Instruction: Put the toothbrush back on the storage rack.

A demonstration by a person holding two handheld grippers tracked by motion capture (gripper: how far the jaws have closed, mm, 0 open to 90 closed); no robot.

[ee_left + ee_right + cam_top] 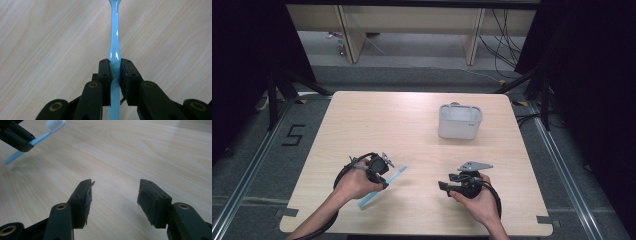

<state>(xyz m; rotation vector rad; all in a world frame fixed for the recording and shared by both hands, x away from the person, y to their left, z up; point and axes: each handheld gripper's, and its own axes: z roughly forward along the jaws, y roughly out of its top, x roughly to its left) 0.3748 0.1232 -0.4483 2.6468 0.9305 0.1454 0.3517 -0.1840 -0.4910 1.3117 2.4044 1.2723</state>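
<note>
Nearest the person, the left gripper [384, 172] holds a light-blue toothbrush [381, 187] above the front left of the table [412, 135]; its fingers [104, 75] are pressed onto the smooth, glossy plastic handle partway along its length, so that the slim neck and head run forward past them and the ribbed tail runs back beneath. In the right gripper view the brush [32, 141] hangs clear of the wood, its white bristled head uppermost and a soft shadow below. The right gripper [446, 187] hovers at the front right, well apart from the brush, its fingers [82, 200] spread and holding nothing; their inner pads look dark and rubbery. Farther back, towards the right, stands a white, rounded-rectangular container [459, 121] with translucent walls and an open top, a probable destination. Risks, as judged: the narrow, slick handle may pivot or slip between the flat pads if swung quickly, and its long overhang could strike the container's rim and tip this light vessel on the smooth pale wood-grain surface.
</note>
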